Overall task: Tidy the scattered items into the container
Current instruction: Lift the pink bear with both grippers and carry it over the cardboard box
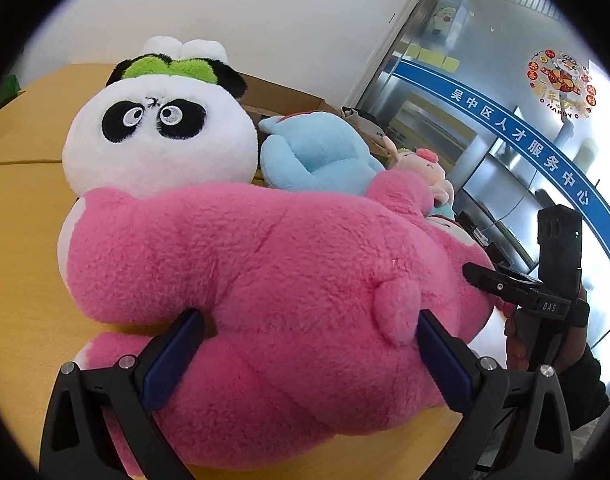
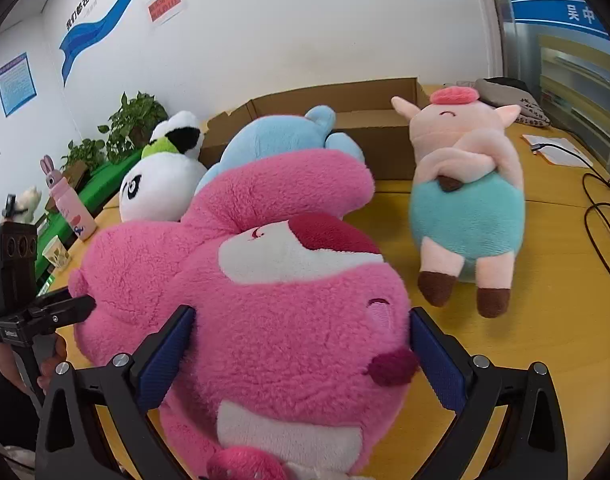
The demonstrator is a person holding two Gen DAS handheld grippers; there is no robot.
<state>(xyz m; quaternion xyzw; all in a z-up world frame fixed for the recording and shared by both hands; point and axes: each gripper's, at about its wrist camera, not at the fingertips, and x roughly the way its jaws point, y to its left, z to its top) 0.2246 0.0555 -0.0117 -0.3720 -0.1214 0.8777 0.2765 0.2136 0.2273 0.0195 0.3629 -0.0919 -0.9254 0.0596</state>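
both tools are on the big pink plush bear right now. the left hand-held gripper has its blue pads pressed into the bear's body from either side, fur bulging between them, so it's clamped on the bear. the right hand-held gripper is doing the same at the head end, pads dug into the pink face on both sides, the dark nose just beside the right-hand pad. the bear lies across the yellow bench, stretched between the two tools.

behind it, a white panda plush with a green bow sits upright, touching the bear's back. just beside the panda lies a light blue plush. over on the right wrist view, a little pig plush in teal shorts lies on the bench near the bear's head, apart from it. the open cardboard box stands at the back of the bench, behind the blue plush, near the wall.

a hand shows around the right tool's handle. a black cable loops along the bench's far right side.
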